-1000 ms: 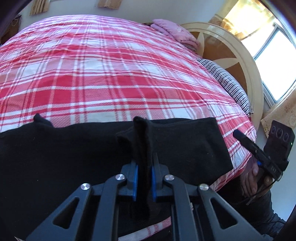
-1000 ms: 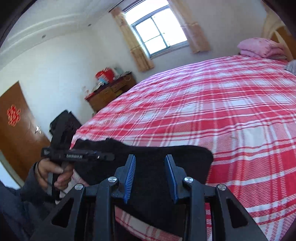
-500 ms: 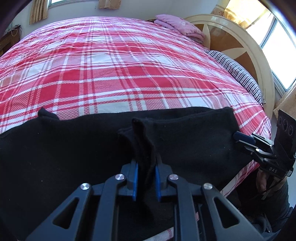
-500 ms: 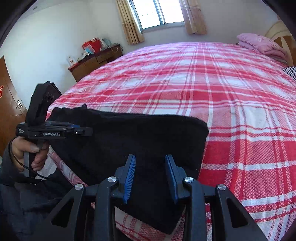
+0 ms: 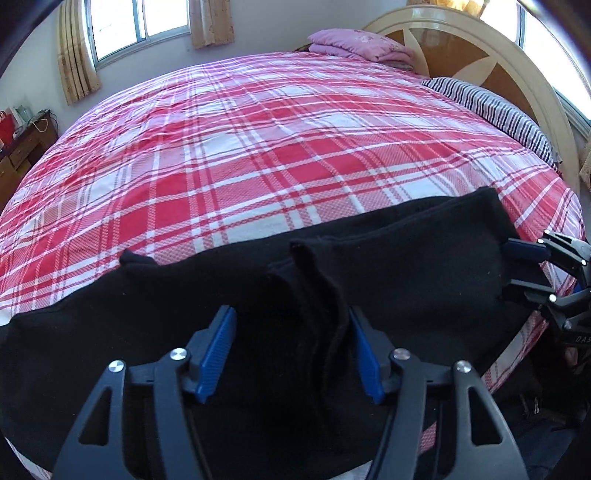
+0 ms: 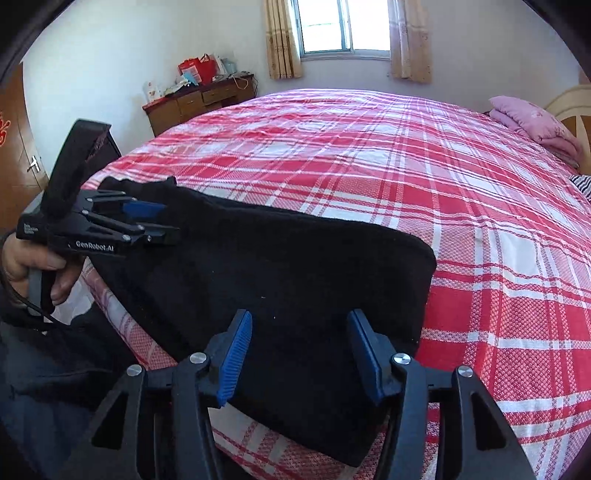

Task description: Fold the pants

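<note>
Black pants point(image 5: 406, 280) lie in a long folded band along the near edge of the bed point(image 5: 258, 155) with the red plaid cover. My left gripper point(image 5: 290, 312) sits over the middle of the band, its jaws opening. An upright ridge of black cloth stands loose between the blue pads point(image 5: 218, 347) and leans toward the right one. My right gripper point(image 6: 300, 319) hovers over the pants' end point(image 6: 295, 266), its jaws also opening, with flat cloth under them and nothing pinched. Each gripper shows in the other's view: the left gripper point(image 6: 159, 221) and the right gripper point(image 5: 517, 267).
A pink folded quilt point(image 5: 362, 44) and a striped pillow point(image 5: 495, 107) lie by the cream headboard point(image 5: 480, 48). A wooden dresser point(image 6: 199, 99) stands at the far wall beside a window point(image 6: 343, 26). A person's hand point(image 6: 37, 266) holds the left gripper's handle off the bed's edge.
The left jaws, shut on a pinched fold of the pants before, have spread apart and the fold stands free. The right jaws have widened and sunk closer to the pants.
</note>
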`<control>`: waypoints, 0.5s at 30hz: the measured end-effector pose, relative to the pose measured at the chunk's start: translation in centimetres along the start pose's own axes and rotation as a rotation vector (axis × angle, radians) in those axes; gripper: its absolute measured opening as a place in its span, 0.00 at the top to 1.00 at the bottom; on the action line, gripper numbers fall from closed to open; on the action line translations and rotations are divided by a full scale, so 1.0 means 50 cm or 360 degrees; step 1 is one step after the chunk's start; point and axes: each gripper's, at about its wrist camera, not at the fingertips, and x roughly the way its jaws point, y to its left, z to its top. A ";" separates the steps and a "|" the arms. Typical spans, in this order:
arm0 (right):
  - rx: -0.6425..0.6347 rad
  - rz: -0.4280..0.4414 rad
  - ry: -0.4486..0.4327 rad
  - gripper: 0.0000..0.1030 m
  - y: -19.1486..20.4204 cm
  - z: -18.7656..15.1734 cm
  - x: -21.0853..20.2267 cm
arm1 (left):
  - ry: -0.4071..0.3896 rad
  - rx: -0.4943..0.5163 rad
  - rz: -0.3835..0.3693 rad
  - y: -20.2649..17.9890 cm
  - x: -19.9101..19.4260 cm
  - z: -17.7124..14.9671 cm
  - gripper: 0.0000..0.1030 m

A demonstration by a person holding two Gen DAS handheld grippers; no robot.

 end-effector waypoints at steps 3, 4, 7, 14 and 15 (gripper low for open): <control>0.0063 0.0006 -0.0067 0.46 -0.004 0.014 -0.011 | -0.0002 0.0033 0.0036 0.000 0.001 0.000 0.29; 0.0077 -0.0014 -0.0104 0.46 -0.004 0.023 -0.018 | 0.0004 0.0039 0.0043 0.000 0.004 0.000 0.27; 0.0072 -0.0106 -0.0132 0.46 0.002 0.054 -0.012 | 0.0010 0.0019 0.0029 0.007 0.011 -0.003 0.23; 0.0019 -0.0184 -0.0014 0.46 0.006 0.060 0.057 | 0.0016 0.0041 0.0031 0.006 0.005 -0.003 0.22; -0.0011 -0.0185 -0.0036 0.46 0.012 0.058 0.048 | 0.0008 0.0064 0.0037 0.007 -0.004 -0.003 0.22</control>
